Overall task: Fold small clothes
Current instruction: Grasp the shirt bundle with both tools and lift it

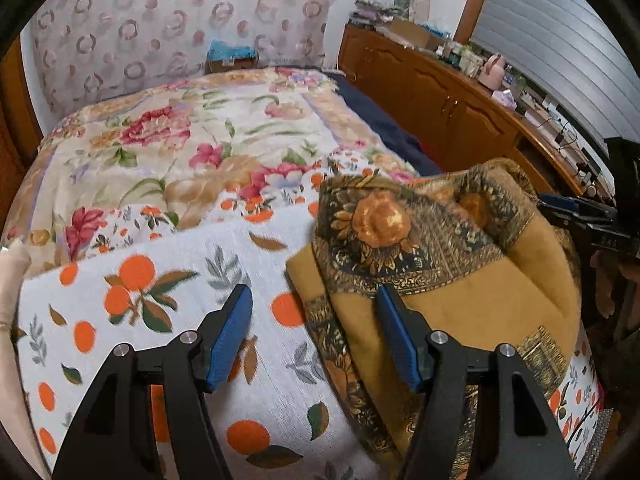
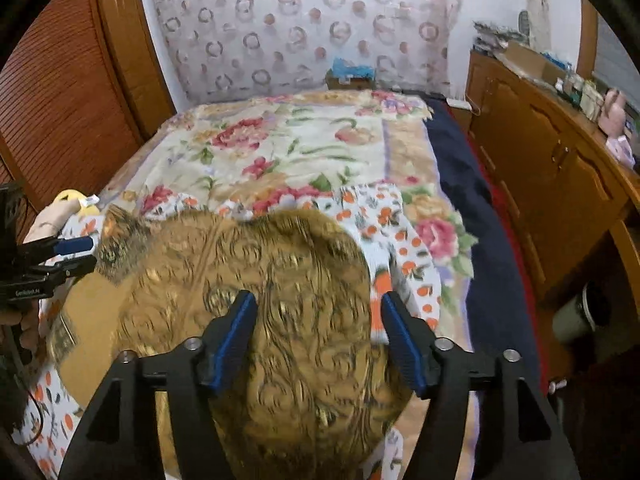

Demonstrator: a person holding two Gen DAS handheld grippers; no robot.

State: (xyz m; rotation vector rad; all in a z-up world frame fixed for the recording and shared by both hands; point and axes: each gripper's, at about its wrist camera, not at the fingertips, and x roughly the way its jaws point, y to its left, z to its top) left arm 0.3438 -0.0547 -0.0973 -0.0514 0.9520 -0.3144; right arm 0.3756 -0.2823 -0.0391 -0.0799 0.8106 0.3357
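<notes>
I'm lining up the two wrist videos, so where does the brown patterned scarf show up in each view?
Left wrist view: the brown patterned scarf fills the right half, bunched on the orange-print cloth.
Right wrist view: the scarf fills the lower centre, directly under the open right tool.
Shared landmark: the floral blanket beyond it.

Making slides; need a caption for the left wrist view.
Open left gripper hovers beside a bunched mustard scarf on an orange-print cloth.

Floral bedspread (image 1: 192,136), wooden cabinet (image 1: 440,100), patterned curtain (image 2: 304,28), louvred door (image 2: 60,92)
</notes>
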